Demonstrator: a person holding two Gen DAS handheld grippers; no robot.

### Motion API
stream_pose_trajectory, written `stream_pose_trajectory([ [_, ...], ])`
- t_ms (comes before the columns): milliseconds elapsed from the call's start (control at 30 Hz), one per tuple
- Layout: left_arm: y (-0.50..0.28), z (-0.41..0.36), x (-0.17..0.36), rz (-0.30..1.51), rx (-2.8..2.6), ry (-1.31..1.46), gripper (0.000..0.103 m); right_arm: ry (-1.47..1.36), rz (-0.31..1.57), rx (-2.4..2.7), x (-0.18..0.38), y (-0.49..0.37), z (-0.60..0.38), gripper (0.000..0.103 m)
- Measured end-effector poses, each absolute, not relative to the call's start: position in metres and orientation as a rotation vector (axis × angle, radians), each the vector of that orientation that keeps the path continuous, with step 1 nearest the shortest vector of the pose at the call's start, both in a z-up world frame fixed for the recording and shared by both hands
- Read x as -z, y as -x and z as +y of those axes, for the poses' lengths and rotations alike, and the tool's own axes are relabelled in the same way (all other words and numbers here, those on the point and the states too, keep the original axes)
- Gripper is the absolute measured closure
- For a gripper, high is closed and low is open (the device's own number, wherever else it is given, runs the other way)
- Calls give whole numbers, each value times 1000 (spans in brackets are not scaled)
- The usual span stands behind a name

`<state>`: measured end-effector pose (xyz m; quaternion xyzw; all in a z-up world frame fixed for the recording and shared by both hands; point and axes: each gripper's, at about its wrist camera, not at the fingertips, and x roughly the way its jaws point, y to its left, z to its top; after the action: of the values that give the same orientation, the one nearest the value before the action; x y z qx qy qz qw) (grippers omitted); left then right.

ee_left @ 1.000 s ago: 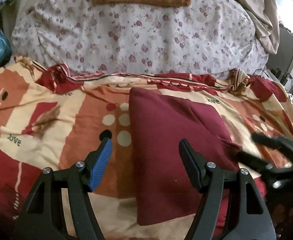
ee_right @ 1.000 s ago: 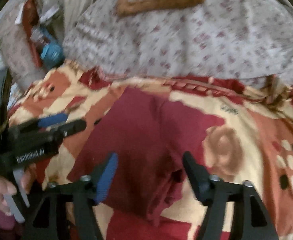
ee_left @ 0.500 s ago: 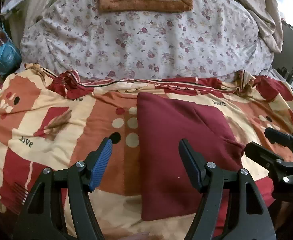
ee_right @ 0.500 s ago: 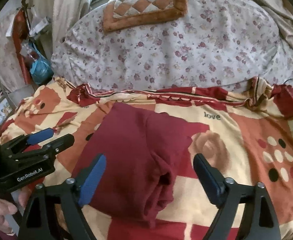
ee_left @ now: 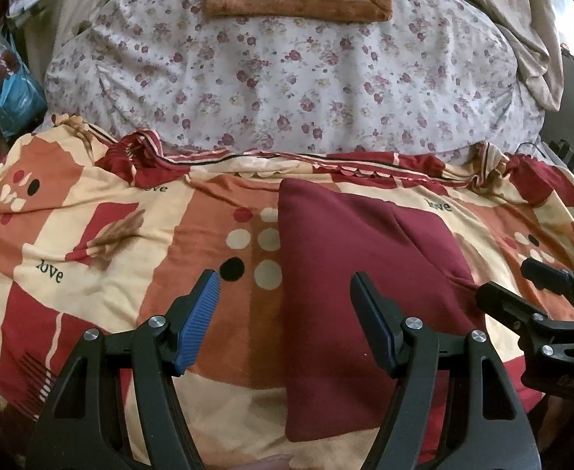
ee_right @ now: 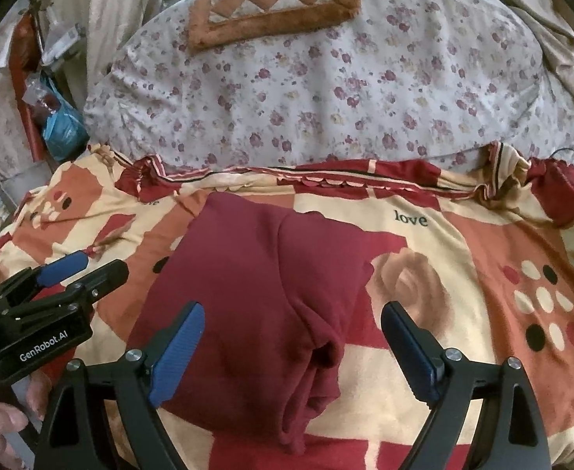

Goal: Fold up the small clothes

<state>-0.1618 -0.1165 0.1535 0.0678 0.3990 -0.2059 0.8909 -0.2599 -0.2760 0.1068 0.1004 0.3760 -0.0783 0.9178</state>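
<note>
At the lower left of its own view the left claw [ee_left: 285, 313] stands partly open and empty, hovering over the left edge of the folded maroon garment [ee_left: 361, 274], which lies mid-frame on the patterned blanket [ee_left: 91, 235]. In the right wrist view the right claw [ee_right: 293, 346] gapes wider, holding nothing, poised above the garment's bunched lower edge.

Bed [ee_right: 326, 90]: floral sheet.
Patterned blanket [ee_right: 463, 274]: spread over the near part of the bed.
Maroon garment [ee_right: 255, 293]: folded, flat on the blanket.
Quilted mat [ee_right: 275, 0]: far end.
</note>
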Motion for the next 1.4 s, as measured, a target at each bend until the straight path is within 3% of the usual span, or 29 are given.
stream_pose_trajectory([
  [1400, 139, -126, -127, 900, 419, -137, 33, -255, 857, 211, -82, 230, -288, 13],
])
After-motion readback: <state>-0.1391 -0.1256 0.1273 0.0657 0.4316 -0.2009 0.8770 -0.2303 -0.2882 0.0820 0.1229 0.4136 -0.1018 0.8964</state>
